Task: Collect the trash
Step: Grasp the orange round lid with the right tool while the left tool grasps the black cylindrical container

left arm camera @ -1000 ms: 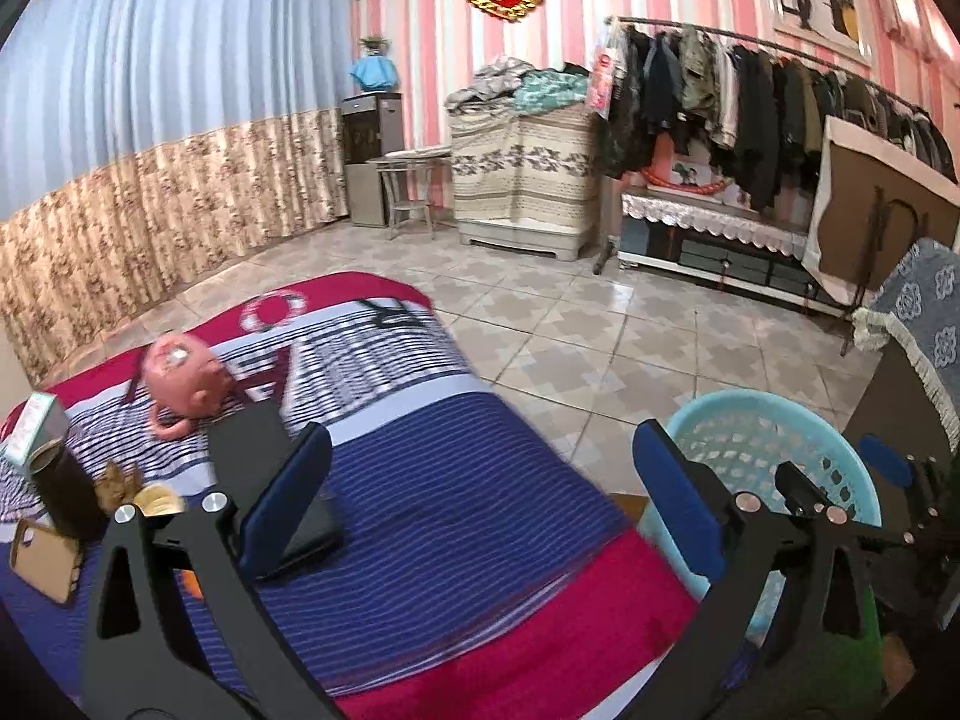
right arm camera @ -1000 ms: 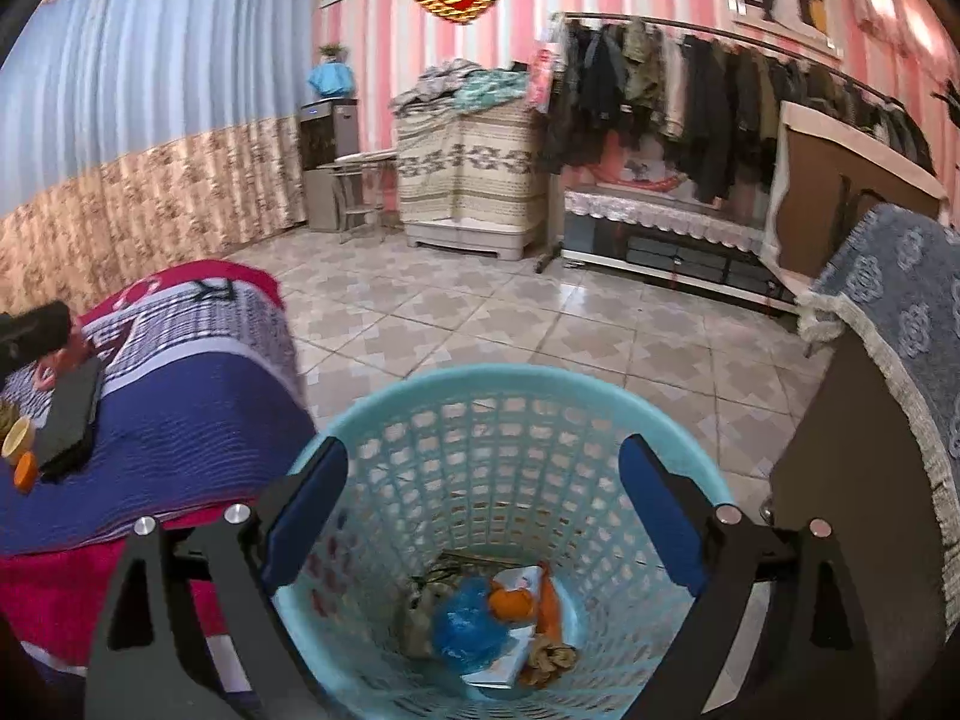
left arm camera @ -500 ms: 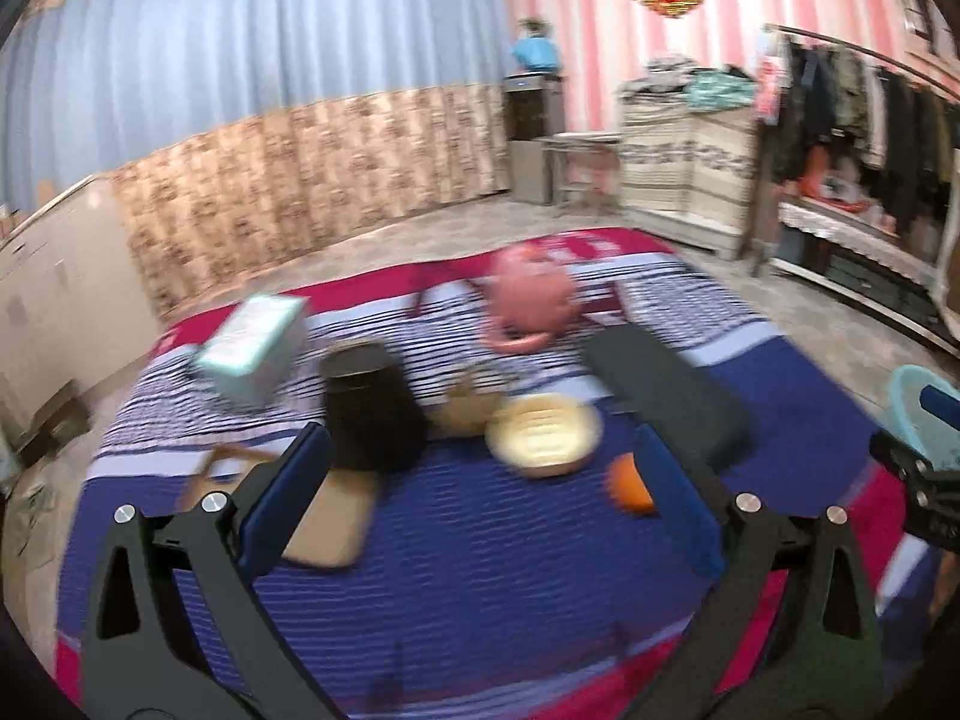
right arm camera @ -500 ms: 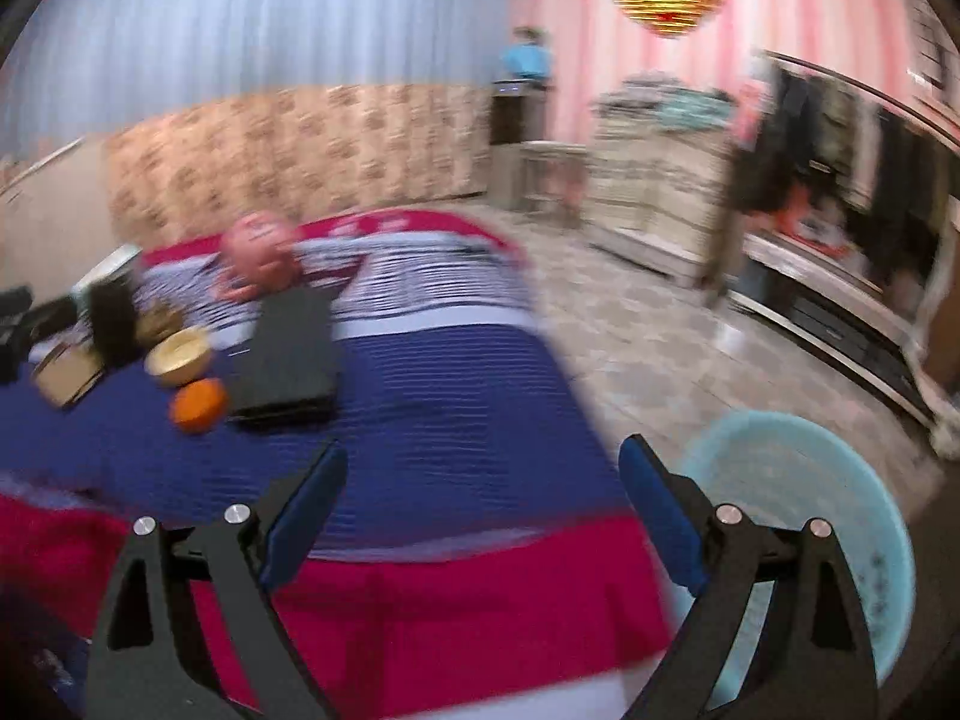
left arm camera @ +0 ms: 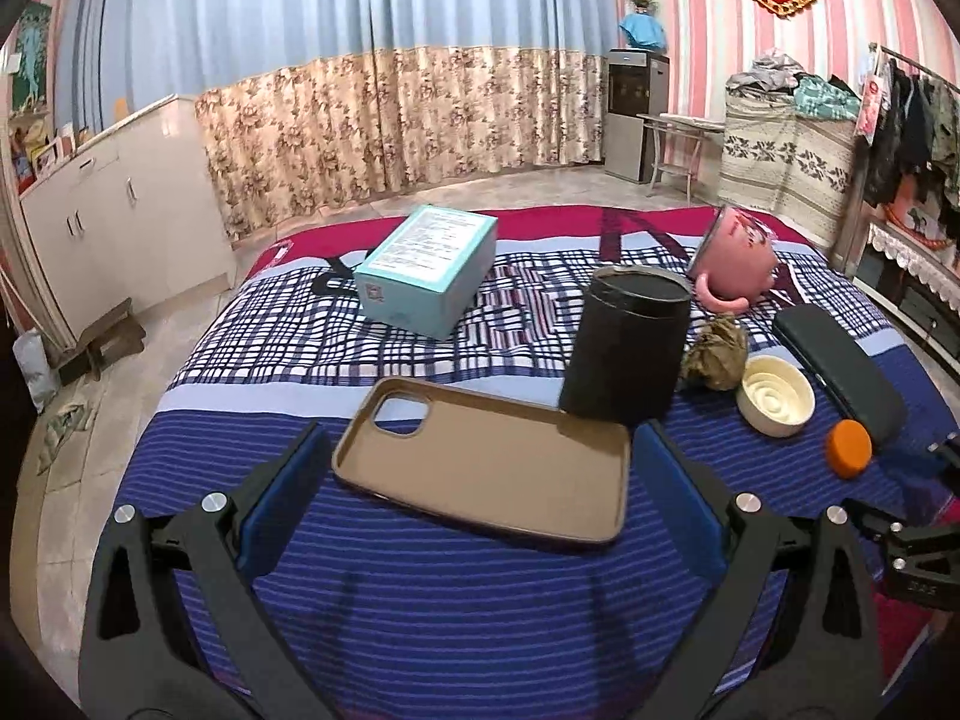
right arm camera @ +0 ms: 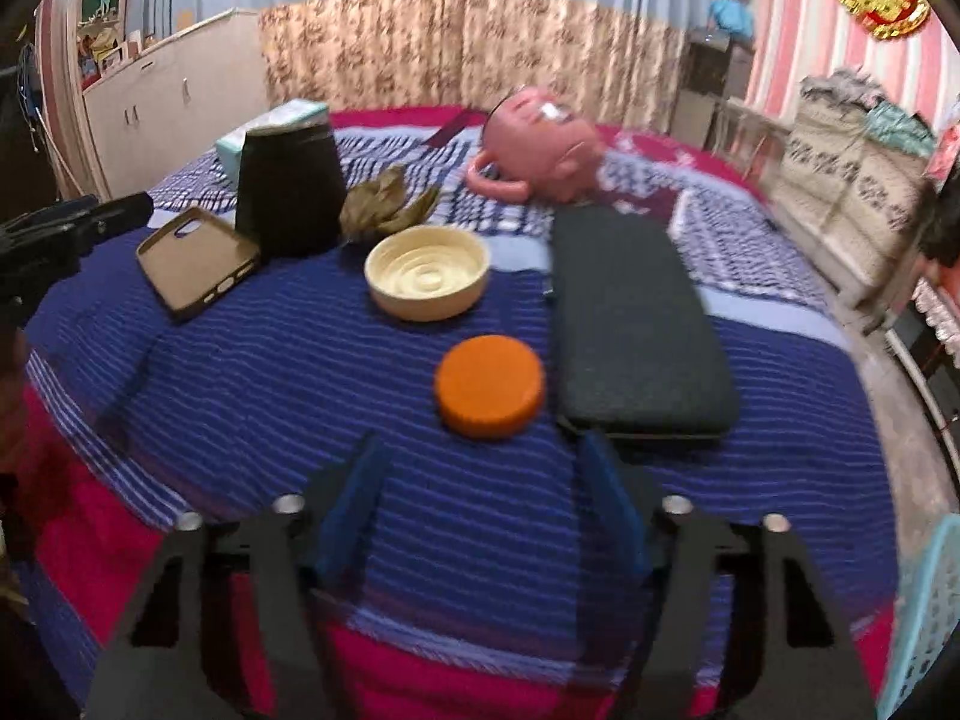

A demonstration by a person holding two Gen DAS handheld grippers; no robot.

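My left gripper [left arm camera: 480, 492] hangs wide open with nothing in it, its blue pads on either side of a brown rubbery phone case [left arm camera: 486, 459] lying flat, open side up, on the blue-and-white striped bedspread [left arm camera: 420, 600]. My right gripper [right arm camera: 486, 498] is parted less widely and is empty too — just ahead of its tips sits a round orange plastic lid [right arm camera: 489, 387], touching nothing but the cloth. Beside that lid, to its right, lies a long dark grey padded case [right arm camera: 630, 324]; beyond it stands a shallow cream bowl [right arm camera: 427, 279]. Behind the bowl a crumpled brownish-green wad of wrapper [right arm camera: 387, 207] rests against an upright black cylindrical canister [right arm camera: 291, 189]. Farther back a pink mug [left arm camera: 735, 258] lies tipped on its side, and a teal cardboard box [left arm camera: 429, 270] sits well apart from it. The pale blue lattice laundry basket [right arm camera: 927, 612] shows only at the right wrist view's lower right edge — off the bed.
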